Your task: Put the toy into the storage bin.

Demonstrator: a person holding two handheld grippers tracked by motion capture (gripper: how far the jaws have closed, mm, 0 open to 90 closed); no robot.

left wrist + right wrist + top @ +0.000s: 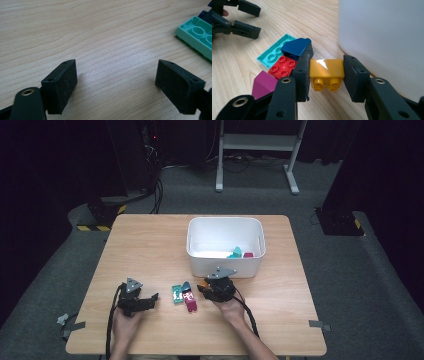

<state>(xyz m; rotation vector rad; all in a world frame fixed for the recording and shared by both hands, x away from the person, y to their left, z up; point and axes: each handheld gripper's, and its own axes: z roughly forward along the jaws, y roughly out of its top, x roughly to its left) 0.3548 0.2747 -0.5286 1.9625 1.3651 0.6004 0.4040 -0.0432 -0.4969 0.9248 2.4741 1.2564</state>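
Yellow brick clamped beside the white bin

The right gripper (326,75) has its jaws pressed on the yellow brick (326,71), whose far side is hidden; the left gripper (116,86) rests with jaws apart over bare worktop (100,30), the teal plate (200,37) cut off at the edge

A white plastic bin (225,251) stands on the wooden bench (150,245), just beyond the right hand-held gripper (326,75), and some small coloured pieces lie inside it. Between this hand-held gripper and the left hand-held gripper (116,82) lie a teal flat plate (273,57), a dark blue sloped brick (295,47), a red studded brick (283,66) and a magenta brick (263,83), close together. Behind the bench stands a grey metal frame (257,142) on the carpet.
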